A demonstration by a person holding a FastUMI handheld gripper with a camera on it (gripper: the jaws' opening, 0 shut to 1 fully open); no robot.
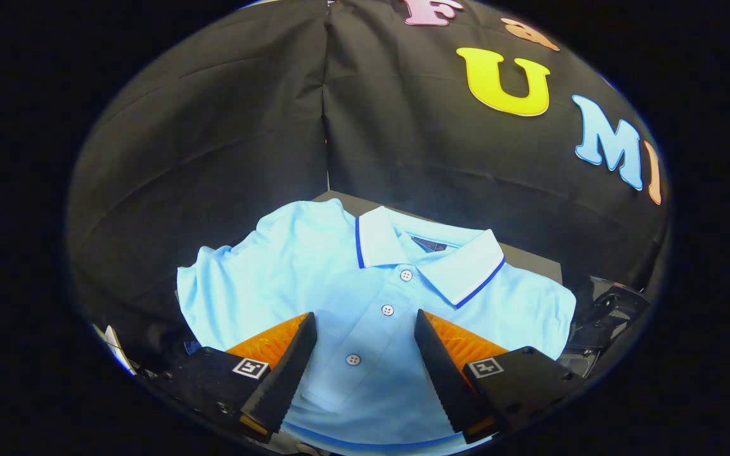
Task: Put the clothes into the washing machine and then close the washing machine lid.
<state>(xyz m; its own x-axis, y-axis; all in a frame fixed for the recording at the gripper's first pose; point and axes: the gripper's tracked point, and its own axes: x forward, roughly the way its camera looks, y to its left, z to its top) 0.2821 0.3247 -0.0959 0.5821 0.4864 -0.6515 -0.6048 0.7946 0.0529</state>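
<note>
A light blue polo shirt (314, 278) lies folded flat under me, its white collar with a dark blue edge pointing away and its button placket running between my fingers. My gripper (365, 326) hovers open above the shirt's chest, one finger on each side of the placket, with nothing pressed between them. The lowest button sits in the gap between the fingers.
The shirt rests on a dark surface (530, 259) whose far edge shows behind the collar. A dark piece of equipment (606, 313) stands just right of the shirt. Black cloth walls close in behind and to both sides.
</note>
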